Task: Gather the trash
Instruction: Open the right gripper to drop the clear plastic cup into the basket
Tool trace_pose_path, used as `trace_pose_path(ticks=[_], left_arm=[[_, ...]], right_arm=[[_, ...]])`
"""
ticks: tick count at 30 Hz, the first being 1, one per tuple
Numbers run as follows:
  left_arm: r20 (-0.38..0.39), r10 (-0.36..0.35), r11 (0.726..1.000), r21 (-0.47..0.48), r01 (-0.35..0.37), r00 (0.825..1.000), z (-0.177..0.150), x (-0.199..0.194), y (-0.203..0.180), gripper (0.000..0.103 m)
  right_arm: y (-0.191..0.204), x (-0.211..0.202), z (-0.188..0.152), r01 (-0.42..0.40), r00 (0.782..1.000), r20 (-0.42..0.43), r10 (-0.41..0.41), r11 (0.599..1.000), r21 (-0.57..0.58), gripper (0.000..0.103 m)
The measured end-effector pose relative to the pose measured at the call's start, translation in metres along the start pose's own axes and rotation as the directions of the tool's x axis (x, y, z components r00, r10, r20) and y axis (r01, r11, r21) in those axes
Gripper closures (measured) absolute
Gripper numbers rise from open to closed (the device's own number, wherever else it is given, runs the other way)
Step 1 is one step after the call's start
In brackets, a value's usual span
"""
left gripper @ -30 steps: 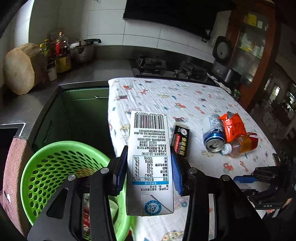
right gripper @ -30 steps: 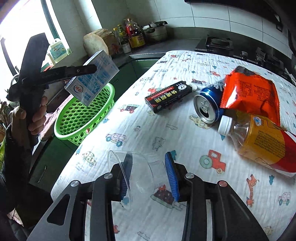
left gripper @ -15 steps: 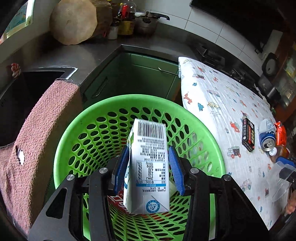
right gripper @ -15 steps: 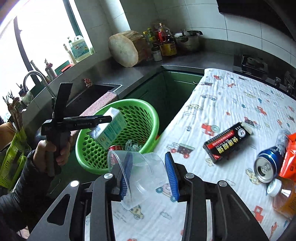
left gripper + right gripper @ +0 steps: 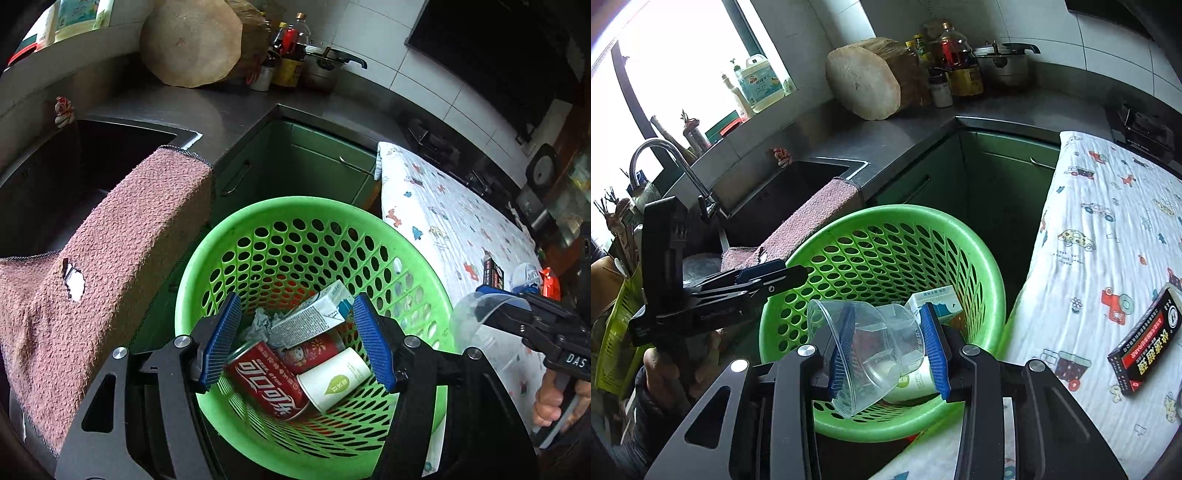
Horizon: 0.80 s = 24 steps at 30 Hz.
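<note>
Green basket [image 5: 406, 254] holds one carton [image 5: 314, 317], two cans, one paper cup; left gripper [image 5: 295, 343] gapes empty, right gripper [image 5: 890, 347] pinches one clear cup [image 5: 864, 343], partly hiding contents.

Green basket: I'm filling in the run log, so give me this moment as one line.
left gripper: open, empty | milk carton: in green basket | right gripper: shut on clear plastic cup, over basket
</note>
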<state>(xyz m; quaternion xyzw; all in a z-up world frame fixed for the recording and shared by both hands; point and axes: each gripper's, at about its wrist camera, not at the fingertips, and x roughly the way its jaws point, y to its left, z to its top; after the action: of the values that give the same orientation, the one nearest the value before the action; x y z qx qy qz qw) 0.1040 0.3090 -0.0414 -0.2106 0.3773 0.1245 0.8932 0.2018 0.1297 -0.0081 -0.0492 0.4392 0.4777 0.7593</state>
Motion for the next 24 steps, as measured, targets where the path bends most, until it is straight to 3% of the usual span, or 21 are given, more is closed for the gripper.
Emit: trace_pose_path(ticks=[5, 8, 17, 24], left_arm=[[0.0, 0.004, 1.0, -0.003, -0.004, 1.0, -0.001, -0.001, 0.001, 0.037], [0.001, 0.003, 1.0, -0.005, -0.003, 1.0, 0.0, -0.001, 0.0, 0.035], [0.004, 0.006, 1.0, 0.001, -0.006, 1.0, 0.001, -0.002, -0.003, 0.033], [-0.005, 0.0, 1.0, 0.021, 0.0, 1.0, 0.003, 0.002, -0.017, 0.031]], right_arm=[[0.001, 0.02, -0.003, 0.004, 0.999, -0.044, -0.003, 1.0, 0.011, 0.064], [0.006, 0.025, -0.006, 0.032, 0.998, -0.055, -0.034, 0.999, -0.024, 0.036], [0.007, 0.013, -0.013, 0.049, 0.998, -0.031, -0.051, 0.997, -0.067, 0.036], [-0.021, -0.022, -0.026, 0.106, 0.994, 0.018, -0.106, 0.994, -0.029, 0.03]])
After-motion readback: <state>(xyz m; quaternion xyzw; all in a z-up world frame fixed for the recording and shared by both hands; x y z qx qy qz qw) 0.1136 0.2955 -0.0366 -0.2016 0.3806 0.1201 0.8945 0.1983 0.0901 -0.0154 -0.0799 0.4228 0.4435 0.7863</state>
